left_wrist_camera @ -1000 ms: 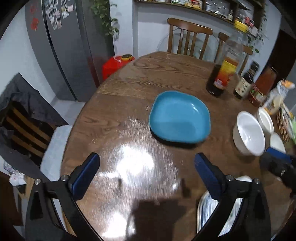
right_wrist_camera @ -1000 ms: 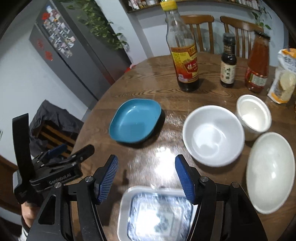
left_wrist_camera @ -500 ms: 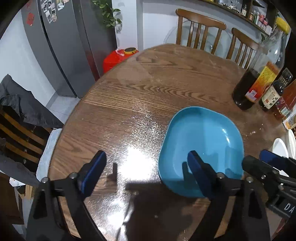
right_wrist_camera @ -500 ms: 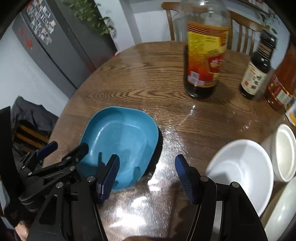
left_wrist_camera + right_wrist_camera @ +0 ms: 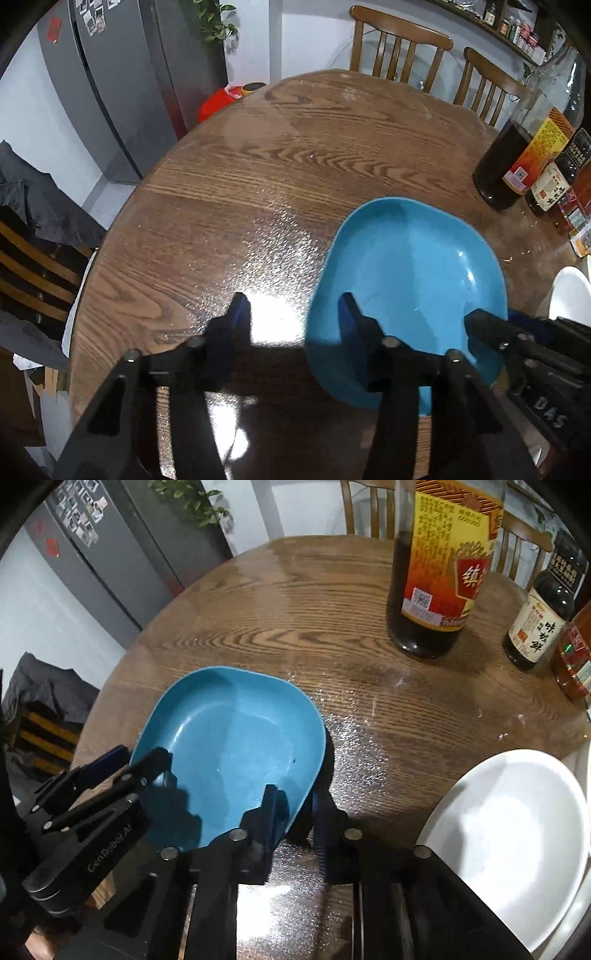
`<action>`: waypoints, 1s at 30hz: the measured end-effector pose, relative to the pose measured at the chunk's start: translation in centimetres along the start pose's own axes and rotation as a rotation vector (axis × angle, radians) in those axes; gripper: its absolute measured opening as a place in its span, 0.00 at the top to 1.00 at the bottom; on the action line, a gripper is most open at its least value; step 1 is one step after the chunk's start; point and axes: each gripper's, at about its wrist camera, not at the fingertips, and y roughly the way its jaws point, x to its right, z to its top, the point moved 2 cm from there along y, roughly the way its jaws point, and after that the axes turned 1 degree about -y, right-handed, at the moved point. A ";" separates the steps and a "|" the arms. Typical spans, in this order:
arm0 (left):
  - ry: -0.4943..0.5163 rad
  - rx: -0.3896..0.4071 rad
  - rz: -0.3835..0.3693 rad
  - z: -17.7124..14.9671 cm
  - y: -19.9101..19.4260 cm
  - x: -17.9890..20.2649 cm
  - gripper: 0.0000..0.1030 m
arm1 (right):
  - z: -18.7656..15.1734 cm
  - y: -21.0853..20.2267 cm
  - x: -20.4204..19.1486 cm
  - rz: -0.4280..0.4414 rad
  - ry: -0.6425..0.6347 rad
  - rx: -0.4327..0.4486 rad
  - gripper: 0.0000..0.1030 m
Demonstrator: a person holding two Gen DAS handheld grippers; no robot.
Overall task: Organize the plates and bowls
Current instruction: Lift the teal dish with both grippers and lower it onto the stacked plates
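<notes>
A blue squarish plate (image 5: 413, 273) lies on the round wooden table (image 5: 258, 177); it also shows in the right wrist view (image 5: 236, 738). My left gripper (image 5: 293, 314) straddles the plate's near left rim, one finger inside, one outside, jaws partly closed with a gap still showing. My right gripper (image 5: 291, 805) straddles the plate's near right rim, jaws narrowed close around it. A white bowl (image 5: 513, 834) sits to the right.
A large vinegar bottle (image 5: 439, 565), a smaller dark sauce bottle (image 5: 543, 613) and a red sauce bottle (image 5: 576, 657) stand at the back right of the table. Wooden chairs (image 5: 399, 48) stand behind it. A grey fridge (image 5: 122, 74) is at the left.
Both grippers moved forward onto the blue plate and narrowed their jaws around its near rim, left gripper at the left side, right gripper at the right.
</notes>
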 end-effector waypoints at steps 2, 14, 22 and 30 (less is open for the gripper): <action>0.003 0.000 -0.016 0.1 0.1 0.3 0.74 | 0.0 -0.3 -0.4 -0.009 -0.017 0.012 0.84; 0.013 0.062 -0.040 -0.5 -3.1 1.1 0.87 | -0.3 -4.1 -0.6 0.009 -0.048 0.077 0.85; 0.011 0.130 -0.040 -2.8 -8.5 1.8 0.88 | -3.7 -8.7 0.4 0.079 -0.030 0.137 0.85; 0.031 0.186 -0.030 -6.1 -12.9 4.0 0.88 | -7.8 -13.0 1.4 0.123 -0.002 0.195 0.85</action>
